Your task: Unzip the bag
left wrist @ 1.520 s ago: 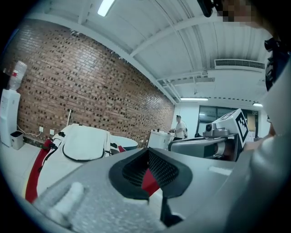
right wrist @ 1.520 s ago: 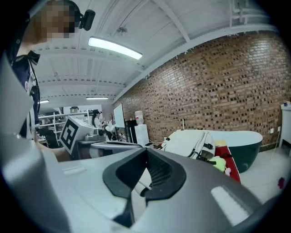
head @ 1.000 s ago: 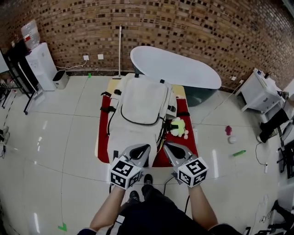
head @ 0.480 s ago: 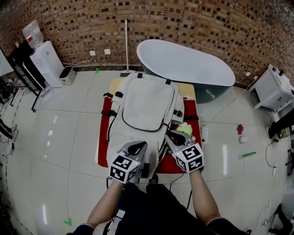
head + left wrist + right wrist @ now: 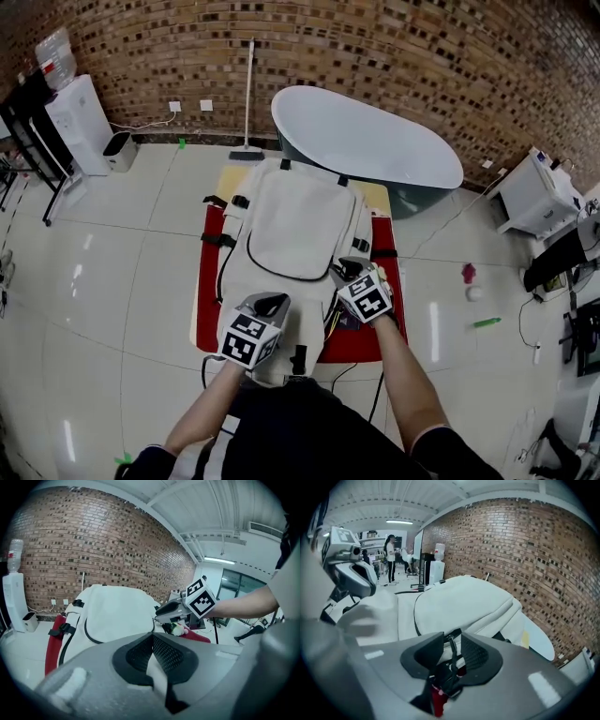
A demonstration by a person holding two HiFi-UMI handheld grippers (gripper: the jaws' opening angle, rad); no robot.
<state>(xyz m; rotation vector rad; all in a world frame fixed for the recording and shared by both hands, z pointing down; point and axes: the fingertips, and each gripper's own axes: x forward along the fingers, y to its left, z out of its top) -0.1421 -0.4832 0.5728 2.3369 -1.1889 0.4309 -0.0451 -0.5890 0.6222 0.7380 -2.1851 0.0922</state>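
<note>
Bag (image 5: 295, 225) on red mat (image 5: 208, 291), brick wall (image 5: 394, 47) behind.

I'm looking at a cream-white bag (image 5: 295, 225) with black zip lines and black buckles, on a red mat (image 5: 208, 281). The left gripper (image 5: 272, 302) and right gripper (image 5: 349, 269) are grey, black inside the jaws, and their marker cubes (image 5: 248, 339) carry black-and-white squares. The wall (image 5: 375, 47) is mottled red-brown brick. The tub (image 5: 366, 141) is pale inside and dark teal outside. The floor (image 5: 112, 281) is glossy white.
</note>
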